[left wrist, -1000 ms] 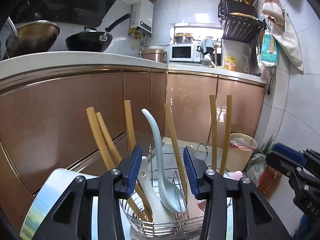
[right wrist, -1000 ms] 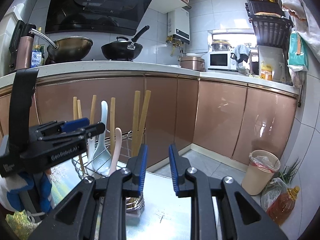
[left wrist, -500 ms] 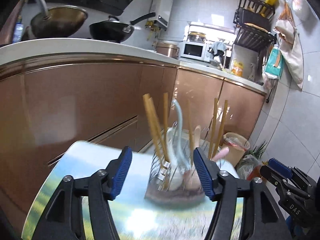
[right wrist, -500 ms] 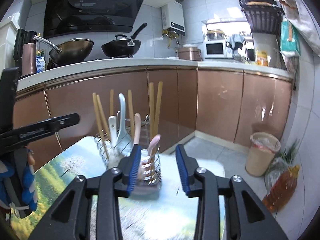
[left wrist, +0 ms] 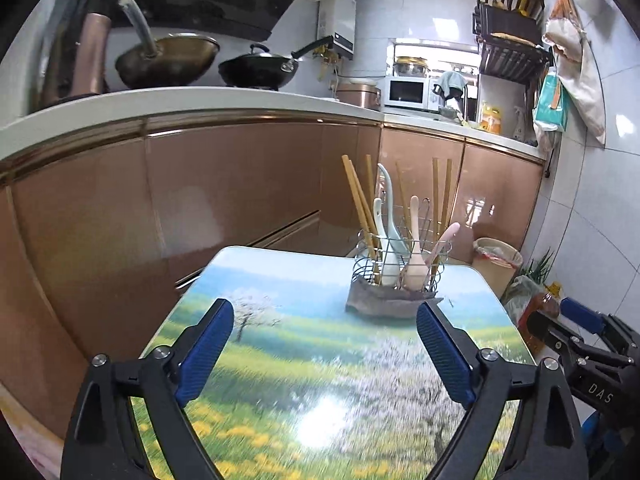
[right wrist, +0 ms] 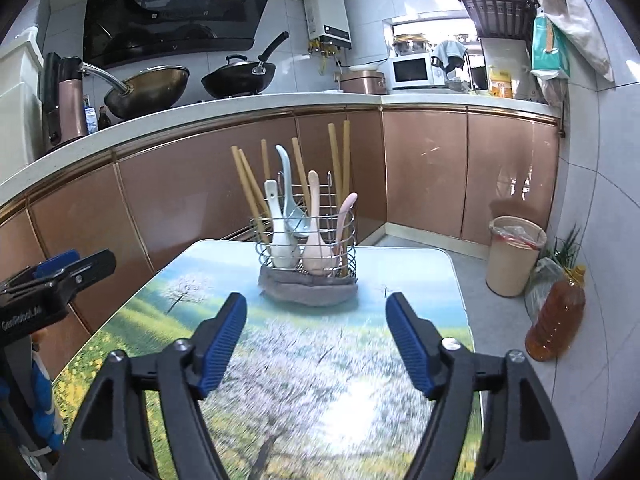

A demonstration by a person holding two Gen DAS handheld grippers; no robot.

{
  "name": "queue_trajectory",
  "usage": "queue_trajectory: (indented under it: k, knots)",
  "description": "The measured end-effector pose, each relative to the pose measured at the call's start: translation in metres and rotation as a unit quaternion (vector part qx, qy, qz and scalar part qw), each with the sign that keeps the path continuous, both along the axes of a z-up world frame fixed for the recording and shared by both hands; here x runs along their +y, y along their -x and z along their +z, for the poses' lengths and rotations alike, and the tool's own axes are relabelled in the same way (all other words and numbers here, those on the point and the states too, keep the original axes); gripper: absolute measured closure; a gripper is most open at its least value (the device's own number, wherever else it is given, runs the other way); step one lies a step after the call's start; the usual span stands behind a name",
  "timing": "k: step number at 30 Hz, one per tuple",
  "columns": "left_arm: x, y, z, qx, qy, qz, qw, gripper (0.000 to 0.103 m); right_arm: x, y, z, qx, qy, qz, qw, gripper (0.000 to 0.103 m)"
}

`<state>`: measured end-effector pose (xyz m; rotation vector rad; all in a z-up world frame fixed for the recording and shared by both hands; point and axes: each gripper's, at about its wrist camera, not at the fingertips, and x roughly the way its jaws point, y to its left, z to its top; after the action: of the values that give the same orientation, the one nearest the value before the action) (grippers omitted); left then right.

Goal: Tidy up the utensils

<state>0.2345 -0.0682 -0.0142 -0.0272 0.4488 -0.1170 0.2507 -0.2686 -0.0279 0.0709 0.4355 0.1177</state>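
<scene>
Both grippers have pulled back from the wire basket (right wrist: 307, 240) at the table's (right wrist: 400, 264) far edge; left gripper (left wrist: 325, 354) and right gripper (right wrist: 316, 346) gape wide, empty. Inside stand 7 stiff, light chopsticks (right wrist: 335, 160) and 4 glazed spoons (right wrist: 276, 224) (slippery, chippable). I'd grip handles near mid-length.

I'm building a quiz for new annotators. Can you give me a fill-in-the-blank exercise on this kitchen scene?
1. The spoons and chopsticks stand in a wire ____ on the table.
2. The wire holder rests on a grey ____.
3. The jaws of the left gripper and right gripper are both ____.
4. The pink spoons number ____.

Missing words: basket; cloth; open; two
</scene>
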Motion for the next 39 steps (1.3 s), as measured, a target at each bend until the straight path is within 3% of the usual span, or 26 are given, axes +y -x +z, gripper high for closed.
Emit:
queue_trajectory:
  k: [9, 18, 39]
  knots:
    - [0.014, 0.056, 0.014, -0.022, -0.006, 0.009, 0.9997, 0.001, 0.010, 0.052, 0.014, -0.021, 0.012, -0.012, 1.000, 0.015]
    - [0.027, 0.098, 0.014, -0.030, -0.010, 0.022, 0.9993, 0.000, 0.020, 0.088, 0.017, -0.029, 0.020, -0.011, 0.999, 0.013]
    - [0.032, 0.135, 0.004, -0.035, -0.022, 0.024, 0.9989, 0.000, 0.012, 0.123, 0.005, -0.027, 0.013, -0.035, 0.999, 0.013]
